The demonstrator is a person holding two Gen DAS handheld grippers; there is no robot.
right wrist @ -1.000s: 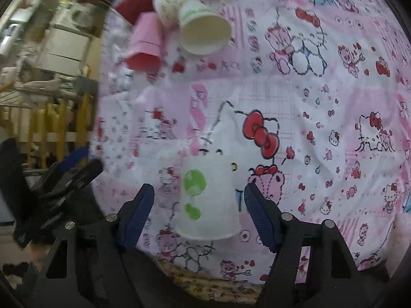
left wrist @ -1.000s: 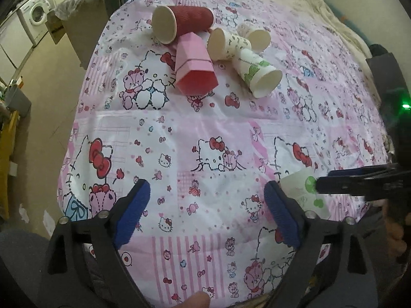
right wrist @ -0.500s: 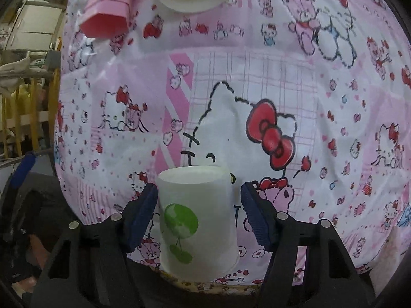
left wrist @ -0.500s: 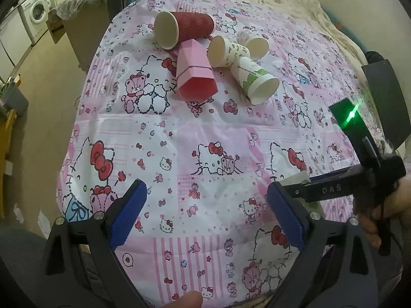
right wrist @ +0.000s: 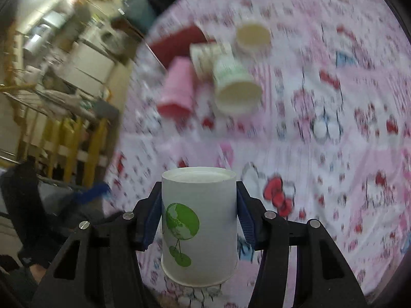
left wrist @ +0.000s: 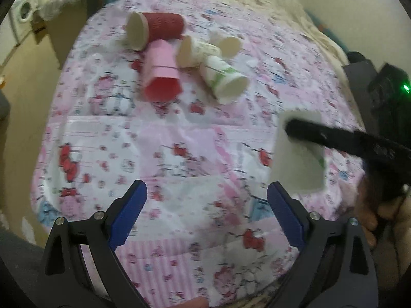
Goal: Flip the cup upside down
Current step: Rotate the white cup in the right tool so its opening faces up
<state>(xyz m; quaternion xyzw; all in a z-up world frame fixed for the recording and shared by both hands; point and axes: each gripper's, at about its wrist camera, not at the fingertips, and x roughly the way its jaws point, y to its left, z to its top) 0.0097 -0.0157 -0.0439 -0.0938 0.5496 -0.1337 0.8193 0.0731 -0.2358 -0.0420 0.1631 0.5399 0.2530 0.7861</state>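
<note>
Right claw (right wrist: 199, 223): clenched on the white paper cup (right wrist: 199, 225). The cup is held between the two blue pads (right wrist: 152, 223), one pressed to each side wall. The cup is seen with its closed base uppermost and its wider rim lowermost, a green globe print facing the camera. In the left wrist view the same cup (left wrist: 298, 159) is seen at the right, raised above the bedspread, with a black finger of the right claw (left wrist: 334, 138) laid across its upper part.

Left claw (left wrist: 205, 210): released, its blue pads (left wrist: 127, 215) spread wide with nothing between them. It is held over the near part of the bedspread (left wrist: 179, 141), well apart from the held cup.

Bedspread: pink and white, printed with cartoon cats and red bows, spread over a bed.

Group of further cups, lying on their sides at the far end of the bedspread, well apart from both claws:
- dark red ribbed cup (left wrist: 156, 29), mouth to the left;
- pink angular cup (left wrist: 161, 74), mouth toward the camera, touching the red one;
- patterned white cup (left wrist: 195, 51);
- plain white cup (left wrist: 227, 45) behind it;
- green-and-white cup (left wrist: 224, 82), mouth toward the near right.

Motion blur is present in both views.
</note>
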